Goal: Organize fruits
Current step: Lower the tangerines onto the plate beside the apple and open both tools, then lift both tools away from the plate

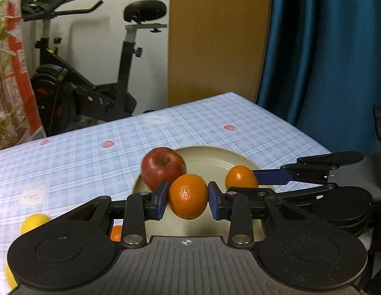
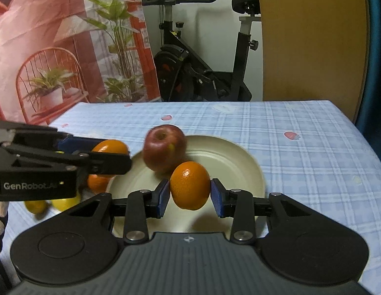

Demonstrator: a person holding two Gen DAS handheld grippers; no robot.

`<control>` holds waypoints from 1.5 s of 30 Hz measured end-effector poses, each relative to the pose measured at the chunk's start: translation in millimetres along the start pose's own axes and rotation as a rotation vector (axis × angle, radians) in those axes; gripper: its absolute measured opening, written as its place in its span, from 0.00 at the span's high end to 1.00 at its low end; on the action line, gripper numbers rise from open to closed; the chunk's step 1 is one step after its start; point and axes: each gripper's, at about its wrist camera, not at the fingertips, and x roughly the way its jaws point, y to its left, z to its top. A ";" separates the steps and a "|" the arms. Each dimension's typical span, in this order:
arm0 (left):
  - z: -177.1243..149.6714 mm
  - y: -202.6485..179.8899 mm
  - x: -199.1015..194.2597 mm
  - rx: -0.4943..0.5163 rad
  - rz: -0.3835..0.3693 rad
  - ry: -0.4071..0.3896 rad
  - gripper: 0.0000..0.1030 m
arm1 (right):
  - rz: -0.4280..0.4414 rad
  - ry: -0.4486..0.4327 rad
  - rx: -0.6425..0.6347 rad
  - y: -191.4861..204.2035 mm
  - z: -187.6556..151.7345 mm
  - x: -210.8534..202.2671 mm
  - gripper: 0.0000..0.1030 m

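A cream plate (image 1: pixel 210 157) (image 2: pixel 239 162) lies on the blue checked tablecloth with a red apple (image 1: pixel 163 166) (image 2: pixel 164 147) on its left part. My left gripper (image 1: pixel 188 196) is shut on an orange (image 1: pixel 188 196) held over the plate's near edge; in the right wrist view this gripper (image 2: pixel 111 156) and its orange (image 2: pixel 111 146) show at the left. My right gripper (image 2: pixel 190 191) is shut on a second orange (image 2: pixel 190 184) above the plate; in the left wrist view that orange (image 1: pixel 240 177) sits at the right gripper's tips (image 1: pixel 249 179).
Another orange (image 2: pixel 97 183) (image 1: pixel 116 232) and two lemons (image 2: pixel 36 206) (image 1: pixel 33 222) lie on the cloth left of the plate. An exercise bike (image 2: pixel 197 68) and a blue curtain (image 1: pixel 325 49) stand beyond the table's far edge.
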 end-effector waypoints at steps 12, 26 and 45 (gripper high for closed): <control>-9.4 23.2 25.2 -0.037 0.072 0.076 0.64 | 0.032 0.041 -0.023 -6.5 6.3 41.4 0.63; -9.4 30.0 31.6 -0.037 0.111 0.071 0.65 | 0.008 0.047 -0.083 -4.1 14.8 73.4 0.63; -2.2 32.2 4.3 -0.059 0.128 0.046 0.40 | -0.032 0.012 0.078 -7.1 17.6 37.6 0.36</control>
